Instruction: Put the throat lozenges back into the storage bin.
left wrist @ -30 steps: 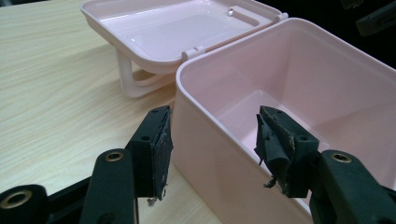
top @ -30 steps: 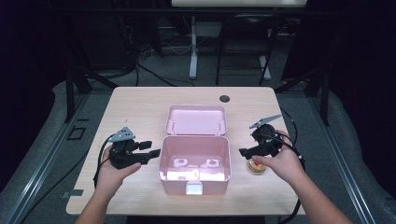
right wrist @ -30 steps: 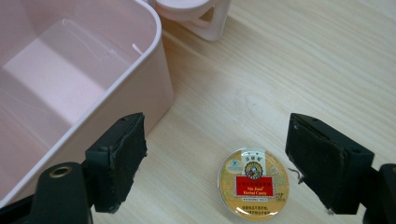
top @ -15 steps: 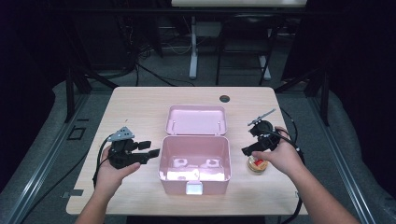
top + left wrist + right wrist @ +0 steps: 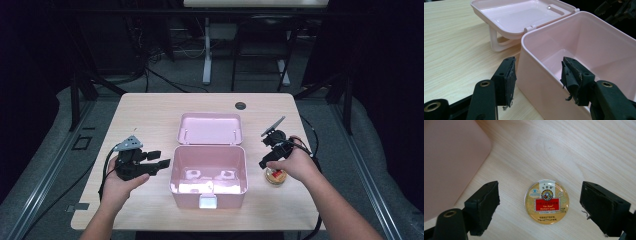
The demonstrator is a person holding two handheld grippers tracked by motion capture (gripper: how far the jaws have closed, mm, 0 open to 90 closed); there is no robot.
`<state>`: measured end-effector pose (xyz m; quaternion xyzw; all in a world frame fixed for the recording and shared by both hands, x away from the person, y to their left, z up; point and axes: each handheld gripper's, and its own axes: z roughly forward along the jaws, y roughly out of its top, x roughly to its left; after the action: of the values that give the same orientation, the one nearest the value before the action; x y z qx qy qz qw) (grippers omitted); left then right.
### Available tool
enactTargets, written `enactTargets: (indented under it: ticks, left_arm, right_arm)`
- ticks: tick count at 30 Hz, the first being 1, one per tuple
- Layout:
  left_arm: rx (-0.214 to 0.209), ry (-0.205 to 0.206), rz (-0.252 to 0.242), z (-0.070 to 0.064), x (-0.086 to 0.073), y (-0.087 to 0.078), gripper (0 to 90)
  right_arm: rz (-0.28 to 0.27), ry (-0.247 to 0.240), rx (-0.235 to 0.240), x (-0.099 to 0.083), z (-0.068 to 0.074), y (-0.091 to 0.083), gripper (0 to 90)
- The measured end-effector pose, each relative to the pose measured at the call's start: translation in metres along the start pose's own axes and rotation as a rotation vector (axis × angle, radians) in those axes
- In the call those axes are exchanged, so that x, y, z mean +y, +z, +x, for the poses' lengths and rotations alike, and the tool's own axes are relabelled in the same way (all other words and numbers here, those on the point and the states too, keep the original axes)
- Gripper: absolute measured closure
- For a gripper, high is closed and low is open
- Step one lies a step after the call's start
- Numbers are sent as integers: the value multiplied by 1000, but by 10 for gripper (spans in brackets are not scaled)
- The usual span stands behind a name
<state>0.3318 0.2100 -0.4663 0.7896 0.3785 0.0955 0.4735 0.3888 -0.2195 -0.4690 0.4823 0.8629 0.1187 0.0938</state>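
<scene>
A pink plastic box (image 5: 209, 175) stands open at the table's middle, its lid (image 5: 211, 129) lying back behind it. My left gripper (image 5: 159, 160) is open just left of the box; in the left gripper view (image 5: 537, 81) its jaws straddle the box's near corner (image 5: 534, 65) without touching. A small round gold tin (image 5: 275, 176) with a red label lies flat on the table right of the box. My right gripper (image 5: 264, 162) hangs open above it, pointing down; in the right gripper view (image 5: 540, 206) the tin (image 5: 546, 201) lies between the wide-apart jaws, untouched.
The wooden table (image 5: 150, 115) has a dark round grommet (image 5: 240, 105) near its far edge. Bare wood lies left of and behind the box. Cables trail from both grippers over the table's sides. The box side (image 5: 451, 157) is close to the left of the tin.
My right gripper has tipped downward and lifted away from the tin, uncovering it on the table. The left gripper has barely moved.
</scene>
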Motion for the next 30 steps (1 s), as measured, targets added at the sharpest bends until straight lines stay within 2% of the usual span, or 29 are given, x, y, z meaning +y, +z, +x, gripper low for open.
enactTargets:
  ticks: [8,15,30]
  left_arm:
    - [0,-2,-4,1,0,0,450]
    - [1,-3,-6,1,0,0,450]
    - [7,-5,-3,0,-1,2,450]
  right_arm:
    - [49,51,-5,-2,-9,17,139]
    - [68,85,-5,-6,-15,25,127]
    - [103,104,-2,-18,-20,48,84]
